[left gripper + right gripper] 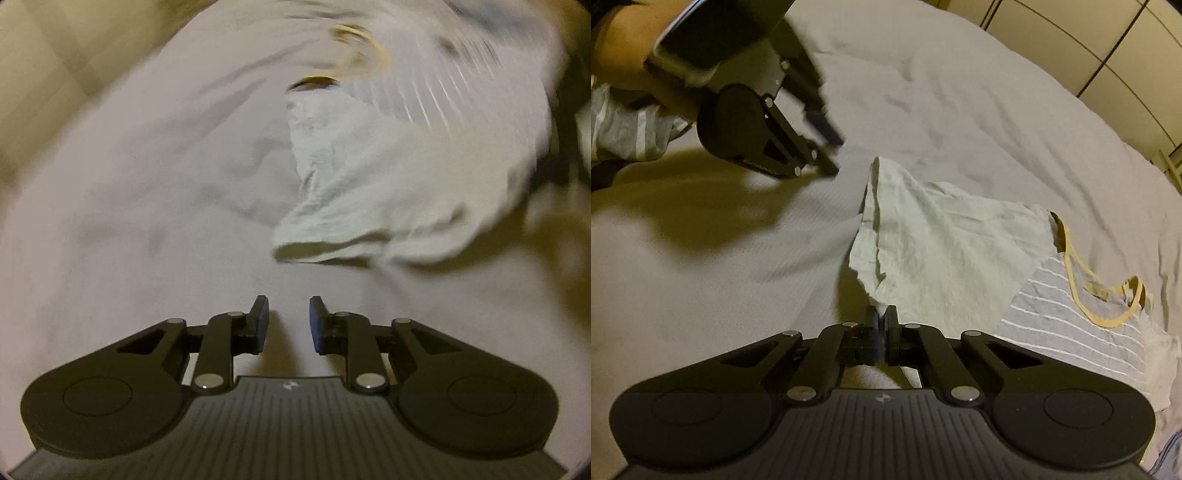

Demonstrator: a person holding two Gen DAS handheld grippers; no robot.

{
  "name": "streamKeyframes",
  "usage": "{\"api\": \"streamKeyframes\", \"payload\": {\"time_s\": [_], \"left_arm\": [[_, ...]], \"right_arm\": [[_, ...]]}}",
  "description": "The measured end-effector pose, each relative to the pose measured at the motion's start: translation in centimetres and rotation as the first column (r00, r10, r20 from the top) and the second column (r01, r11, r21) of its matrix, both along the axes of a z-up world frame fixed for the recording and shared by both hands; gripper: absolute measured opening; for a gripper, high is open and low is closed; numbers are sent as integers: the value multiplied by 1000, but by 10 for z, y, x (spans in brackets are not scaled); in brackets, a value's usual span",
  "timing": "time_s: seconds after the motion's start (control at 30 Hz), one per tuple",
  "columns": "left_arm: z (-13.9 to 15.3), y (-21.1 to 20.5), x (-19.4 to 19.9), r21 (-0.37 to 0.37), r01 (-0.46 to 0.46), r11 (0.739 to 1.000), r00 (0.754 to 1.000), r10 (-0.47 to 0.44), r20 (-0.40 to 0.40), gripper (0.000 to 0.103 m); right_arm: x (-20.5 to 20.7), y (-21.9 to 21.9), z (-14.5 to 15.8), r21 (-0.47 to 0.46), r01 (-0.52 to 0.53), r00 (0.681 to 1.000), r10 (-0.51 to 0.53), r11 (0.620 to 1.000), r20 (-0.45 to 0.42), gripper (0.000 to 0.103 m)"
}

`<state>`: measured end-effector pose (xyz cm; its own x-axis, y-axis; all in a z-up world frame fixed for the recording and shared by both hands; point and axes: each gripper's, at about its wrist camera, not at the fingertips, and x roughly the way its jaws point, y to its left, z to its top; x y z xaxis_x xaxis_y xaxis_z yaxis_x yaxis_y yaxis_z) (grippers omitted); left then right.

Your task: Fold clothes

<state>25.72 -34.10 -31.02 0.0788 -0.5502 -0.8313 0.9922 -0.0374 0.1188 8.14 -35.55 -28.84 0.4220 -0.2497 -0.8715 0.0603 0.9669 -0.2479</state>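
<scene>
Looking down both wrist views, we see a bed covered in a wrinkled pale sheet that fills most of each view. On it, toward the right of the right wrist view, lies a garment with thin white stripes and a yellow-trimmed neck. Over its near-left part sits a plain pale flap, the inside-out face of the same piece as far as we can tell, lifted into a peak and creased. In the left wrist view the garment is smeared by motion blur, so we cannot read its folds there.

Our right claw is clenched on the lower corner of that flap, the cloth pinched between the two pads and rising away from them. Our left claw is released, its blue-faced pads well apart with only sheet between them; it hovers above the bed just left of the flap, casting a shadow. A hand and striped sleeve show behind it.
</scene>
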Motion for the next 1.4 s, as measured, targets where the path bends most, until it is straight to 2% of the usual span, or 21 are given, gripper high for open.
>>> {"api": "streamKeyframes", "payload": {"time_s": [0.03, 0.07, 0.1, 0.13, 0.17, 0.23, 0.3, 0.37, 0.43, 0.53, 0.57, 0.6, 0.63, 0.73, 0.8, 0.87, 0.93, 1.07, 1.23, 1.37, 1.4], "left_arm": [[1, 0, 9, -7, -94, 996, 989, 93, -117, 20], [2, 1, 18, -4, -184, 983, 957, 178, -227, 21], [0, 1, 26, 4, -256, 967, 916, 244, -318, 23], [-2, 0, 34, 20, -326, 945, 862, 306, -405, 25], [-5, -1, 39, 38, -375, 926, 817, 349, -459, 30], [-13, -7, 48, 88, -452, 888, 723, 422, -547, 32], [-17, -14, 55, 116, -498, 859, 665, 464, -585, 38], [-21, -20, 60, 149, -524, 838, 626, 498, -600, 41], [-25, -26, 63, 174, -545, 820, 599, 526, -603, 40], [-28, -29, 66, 191, -562, 805, 572, 545, -613, 27], [-29, -30, 67, 195, -566, 801, 566, 549, -616, 14], [-28, -31, 68, 195, -566, 801, 566, 550, -614, 5], [-27, -32, 68, 193, -568, 800, 568, 551, -612, 4], [-12, -35, 63, 158, -573, 804, 598, 542, -590, 2], [5, -42, 54, 117, -571, 812, 636, 528, -563, 2], [15, -52, 46, 110, -576, 810, 644, 533, -549, 2], [23, -65, 37, 105, -564, 819, 670, 529, -522, 2], [35, -100, 17, 97, -515, 851, 722, 493, -486, 3], [36, -143, -4, 93, -465, 880, 740, 445, -504, 4], [24, -175, -15, 111, -425, 898, 755, 419, -504, 6], [21, -180, -17, 111, -418, 902, 757, 413, -507, 11]], "right_arm": [[-2, 0, 0, -2, -7, 1000, 7, 1000, -1, 0], [-4, 1, -2, -4, -14, 1000, 14, 1000, -4, 0], [-5, 3, -3, -7, -20, 1000, 20, 1000, -7, 0], [-7, 6, -4, -7, -25, 1000, 25, 1000, -10, 0], [-9, 7, -6, -4, -29, 1000, 29, 1000, -12, 0], [-13, 8, -9, -1, -38, 999, 38, 999, -14, 0], [-16, 8, -11, 3, -40, 999, 40, 999, -15, 0], [-15, 7, -12, 8, -35, 999, 35, 999, -14, 0], [-14, 5, -11, 15, -28, 1000, 28, 1000, -9, 0], [-10, 3, -9, 29, -14, 1000, 14, 999, 4, 0], [-9, 3, -9, 35, -8, 1000, 7, 999, 9, 0], [-8, 1, -8, 45, 1, 1000, -2, 999, 15, 0], [-8, -2, -7, 60, 13, 1000, -15, 998, 23, 0], [-10, -17, -3, 174, 99, 991, -113, 980, 68, 0], [-14, -27, 1, 247, 166, 976, -194, 955, 95, 0], [-19, -37, 6, 301, 219, 957, -265, 928, 120, 0], [-25, -46, 12, 351, 259, 936, -324, 900, 139, 0], [-42, -69, 16, 463, 369, 867, -478, 806, 140, 0], [-65, -98, 12, 544, 480, 774, -624, 688, 106, 0], [-82, -116, 1, 576, 540, 719, -692, 614, 63, 0], [-85, -120, -2, 580, 553, 708, -704, 598, 51, 1]]}}
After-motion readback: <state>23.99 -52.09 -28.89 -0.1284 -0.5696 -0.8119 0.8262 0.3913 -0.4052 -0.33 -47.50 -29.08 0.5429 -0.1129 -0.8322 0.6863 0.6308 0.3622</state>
